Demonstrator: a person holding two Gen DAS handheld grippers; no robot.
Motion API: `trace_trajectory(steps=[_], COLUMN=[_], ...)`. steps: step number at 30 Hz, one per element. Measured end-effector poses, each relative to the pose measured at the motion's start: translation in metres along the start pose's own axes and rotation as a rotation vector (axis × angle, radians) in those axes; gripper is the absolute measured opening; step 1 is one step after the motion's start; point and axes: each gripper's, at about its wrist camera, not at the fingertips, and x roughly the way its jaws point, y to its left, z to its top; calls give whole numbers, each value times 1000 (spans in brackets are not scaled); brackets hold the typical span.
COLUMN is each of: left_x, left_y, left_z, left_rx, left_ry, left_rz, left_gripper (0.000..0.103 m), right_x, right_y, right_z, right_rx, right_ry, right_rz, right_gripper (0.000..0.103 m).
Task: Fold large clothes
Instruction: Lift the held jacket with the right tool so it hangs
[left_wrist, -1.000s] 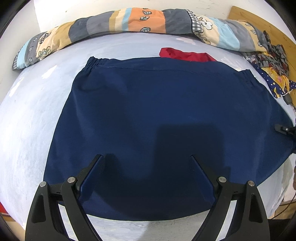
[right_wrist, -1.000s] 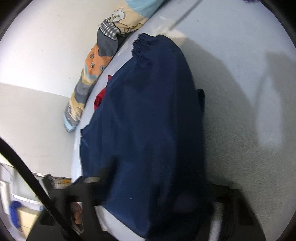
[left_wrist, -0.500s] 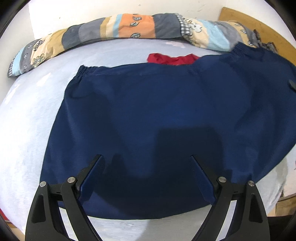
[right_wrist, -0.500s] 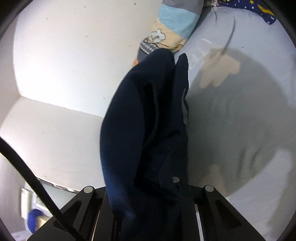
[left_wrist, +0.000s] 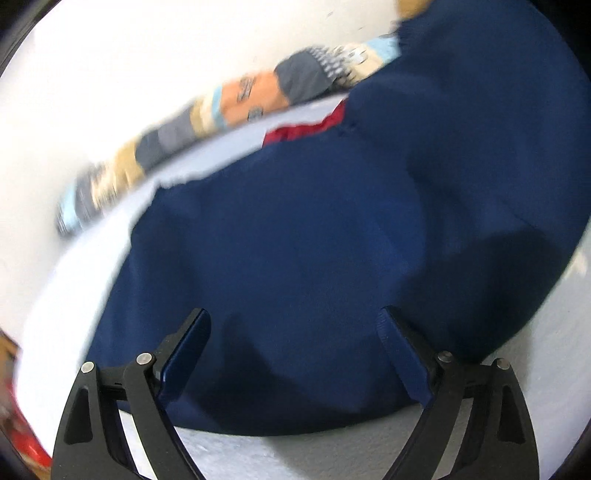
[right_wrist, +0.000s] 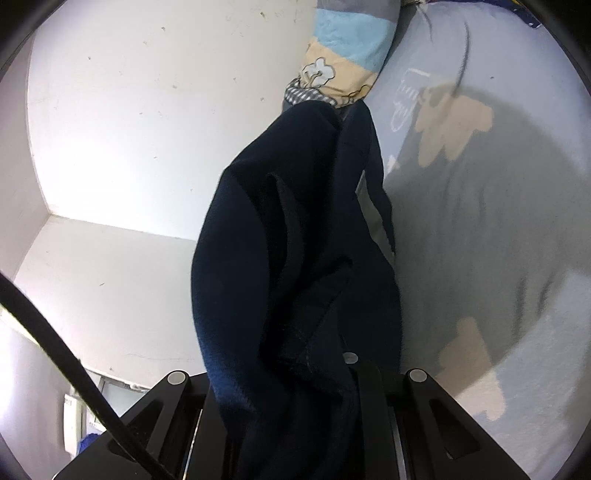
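A large navy blue garment (left_wrist: 314, 240) lies spread on the pale blue bed sheet (left_wrist: 74, 280). Its right side is raised and hangs over the flat part. My left gripper (left_wrist: 293, 314) hovers open over the near hem, with nothing pinched between its fingers. In the right wrist view the same navy cloth (right_wrist: 295, 240) hangs bunched from my right gripper (right_wrist: 288, 376), which is shut on it and held above the bed. The cloth hides that gripper's fingertips.
A rolled patchwork quilt (left_wrist: 177, 133) runs along the white wall at the far side of the bed. A red garment (left_wrist: 306, 127) peeks out behind the navy one. A black cable (right_wrist: 55, 325) crosses the right wrist view's lower left.
The right gripper closed on the navy garment's edge and lifted it off the bed, so that side now hangs up. The left gripper shifted and rolled, and stayed open.
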Motion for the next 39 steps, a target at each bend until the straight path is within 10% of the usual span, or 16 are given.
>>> trace_trajectory(steps=[9,24,39], left_x=[-26,0,-38], left_y=[45,0,178], left_z=[6,3,24], left_rx=[-136,57,-447], left_ry=[-113,-96,-78], left_rz=[-120,-67,-46], left_gripper=[85,85,85], right_x=[-7,3,5], right_y=[-4,1,17], right_z=[8,0,-7], right_rx=[8,-25,-44], right_ry=[-20,15,0], right_rz=[5,-13,-5], right_gripper=[15,15,16])
